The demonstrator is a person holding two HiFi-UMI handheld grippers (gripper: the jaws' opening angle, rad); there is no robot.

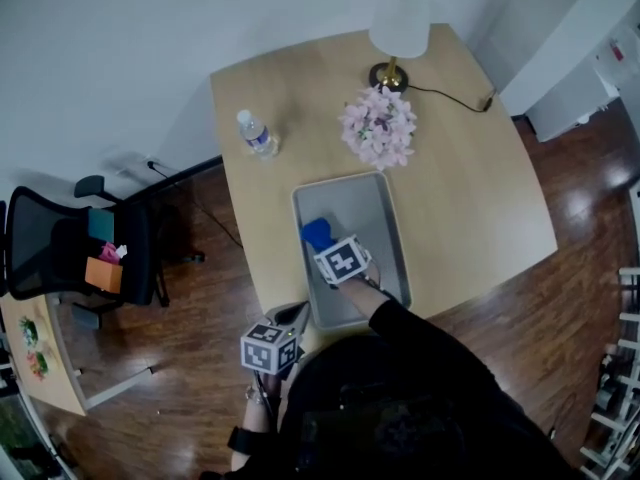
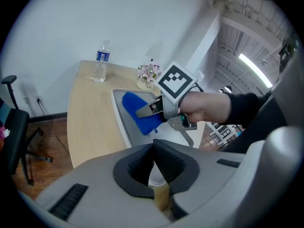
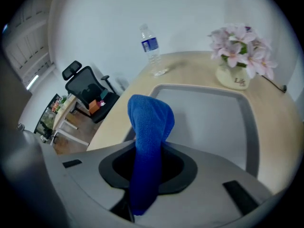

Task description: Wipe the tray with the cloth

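At far left of the head view, a black office chair (image 1: pixel 60 243) on a dark wood floor (image 1: pixel 180 398), with teal, pink and orange items on its seat; below it, the corner of a small table (image 1: pixel 45 368). Next, a light wooden table (image 1: pixel 480 198) against a white wall (image 1: pixel 100 58). On its far left part, a clear water bottle (image 1: pixel 256 133) with a blue label, upright.

Nearer the person, the left gripper (image 2: pixel 154 146) at the wooden table's near edge, just beside the near left corner of the tray (image 1: pixel 375 208); jaws pressed together at the tips, nothing between them.

Right of that, the tray itself: grey metal, rectangular with rounded corners, lying flat near the table's middle, long side running away from the person. Inside it, toward its left side, a blue cloth (image 1: pixel 317 232), clamped between the jaws of the right gripper (image 3: pixel 148 161) and poking out past them in a folded hump; in the left gripper view seemingly down on the tray's bottom, though contact not certain. Behind those jaws, the marker cube (image 1: pixel 343 260) and a black sleeve (image 1: pixel 400 338) reaching in from the near edge.

Beyond the tray's far right corner, a white pot of pale pink flowers (image 1: pixel 378 126), near the tray but not touching it. Farther back, a lamp (image 1: pixel 400 23) with a white shade and a brass base, with a black cord (image 1: pixel 450 96) trailing right to the table's edge.

At far right, white cabinets (image 1: pixel 570 58) and metal shelving (image 1: pixel 615 388)
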